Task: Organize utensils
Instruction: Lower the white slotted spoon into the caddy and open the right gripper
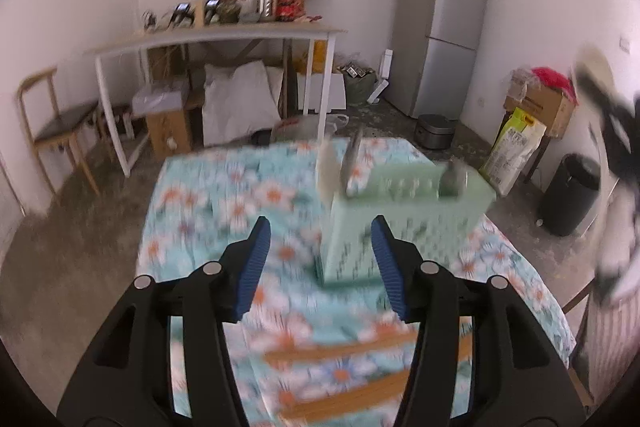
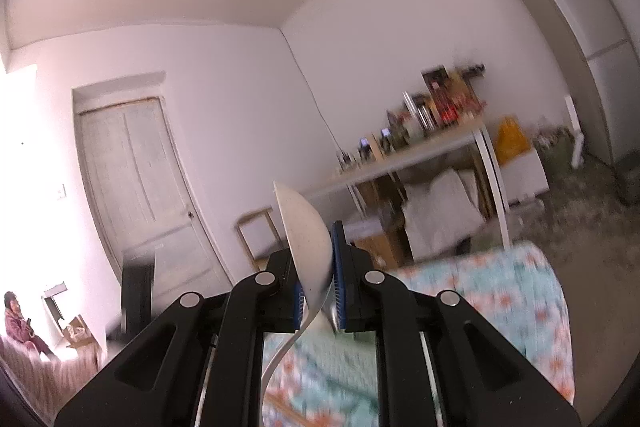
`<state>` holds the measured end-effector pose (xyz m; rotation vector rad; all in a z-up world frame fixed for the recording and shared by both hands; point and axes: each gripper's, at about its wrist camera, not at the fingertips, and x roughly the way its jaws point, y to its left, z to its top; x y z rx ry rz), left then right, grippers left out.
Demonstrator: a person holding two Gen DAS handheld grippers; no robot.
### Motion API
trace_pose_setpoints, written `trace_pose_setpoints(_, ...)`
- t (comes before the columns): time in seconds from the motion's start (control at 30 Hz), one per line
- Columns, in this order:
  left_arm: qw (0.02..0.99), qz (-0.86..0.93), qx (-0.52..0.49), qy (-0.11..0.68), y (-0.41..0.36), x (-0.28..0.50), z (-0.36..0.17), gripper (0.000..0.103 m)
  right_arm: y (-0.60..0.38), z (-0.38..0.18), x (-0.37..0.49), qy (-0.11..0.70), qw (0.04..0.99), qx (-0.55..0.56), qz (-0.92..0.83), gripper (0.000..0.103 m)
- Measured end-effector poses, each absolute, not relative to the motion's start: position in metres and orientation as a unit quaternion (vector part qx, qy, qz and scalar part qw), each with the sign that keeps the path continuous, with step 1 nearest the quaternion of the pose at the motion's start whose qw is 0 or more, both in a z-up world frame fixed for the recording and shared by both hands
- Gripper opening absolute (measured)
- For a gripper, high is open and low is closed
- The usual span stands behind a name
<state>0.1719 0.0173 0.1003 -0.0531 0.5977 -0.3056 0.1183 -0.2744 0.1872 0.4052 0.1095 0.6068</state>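
A pale green utensil holder stands on the floral tablecloth, with several utensils sticking up from its slots. My left gripper is open and empty, just in front of the holder, with its right finger overlapping the holder's front. My right gripper is shut on a white spoon, bowl up and handle curving down, held high above the table. The right gripper also shows blurred at the right edge of the left wrist view. Wooden chopsticks lie on the cloth near me.
A white table with clutter stands at the far wall, a chair to its left, a grey fridge to its right. A black bin, boxes and a rice cooker stand on the floor. A person sits by the door.
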Motion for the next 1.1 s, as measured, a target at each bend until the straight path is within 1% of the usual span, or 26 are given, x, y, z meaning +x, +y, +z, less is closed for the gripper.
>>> trace_pose_setpoints(0.07, 0.944, -0.150, -0.061, 0.289, 0.029, 0.158, 0.084, 0.055, -0.271, 0.198, 0.132, 0.038, 0.934, 0.195, 0.296, 0.012)
trace_pose_setpoints(0.17, 0.942, -0.146, -0.090, 0.289, 0.035, 0.143, 0.061, 0.058, -0.263, 0.204, 0.156, 0.029, 0.939, 0.187, 0.288, 0.012)
trace_pose_setpoints(0.27, 0.940, -0.142, -0.088, 0.296, 0.036, 0.131, 0.040, 0.061, -0.255, 0.200, 0.179, 0.033, 0.945, 0.177, 0.274, 0.012)
trace_pose_setpoints(0.4, 0.935, -0.143, -0.081, 0.315, 0.033, 0.120, 0.017, 0.062, -0.246, 0.183, 0.205, 0.048, 0.955, 0.161, 0.245, 0.012)
trace_pose_setpoints(0.6, 0.933, -0.154, -0.082, 0.316, 0.031, 0.116, 0.007, 0.063, -0.245, 0.150, 0.233, 0.084, 0.964, 0.144, 0.208, 0.013)
trace_pose_setpoints(0.77, 0.930, -0.165, -0.092, 0.315, 0.026, 0.115, 0.005, 0.063, -0.242, 0.128, 0.234, 0.120, 0.963, 0.126, 0.207, 0.016)
trace_pose_setpoints(0.8, 0.929, -0.167, -0.095, 0.316, 0.025, 0.116, 0.005, 0.063, -0.242, 0.127, 0.230, 0.122, 0.963, 0.121, 0.208, 0.018)
trace_pose_setpoints(0.83, 0.929, -0.168, -0.097, 0.316, 0.025, 0.116, 0.005, 0.063, -0.242, 0.127, 0.228, 0.123, 0.963, 0.121, 0.209, 0.025)
trace_pose_setpoints(0.87, 0.928, -0.169, -0.098, 0.316, 0.024, 0.115, 0.005, 0.064, -0.242, 0.126, 0.224, 0.124, 0.962, 0.121, 0.210, 0.029)
trace_pose_setpoints(0.93, 0.928, -0.169, -0.100, 0.316, 0.024, 0.114, 0.006, 0.064, -0.246, 0.127, 0.218, 0.122, 0.963, 0.122, 0.205, 0.044)
trace_pose_setpoints(1.03, 0.929, -0.169, -0.104, 0.313, 0.025, 0.110, 0.009, 0.064, -0.254, 0.130, 0.205, 0.120, 0.963, 0.132, 0.199, 0.049)
trace_pose_setpoints(1.1, 0.930, -0.168, -0.105, 0.311, 0.025, 0.107, 0.011, 0.064, -0.259, 0.132, 0.196, 0.119, 0.963, 0.140, 0.197, 0.050)
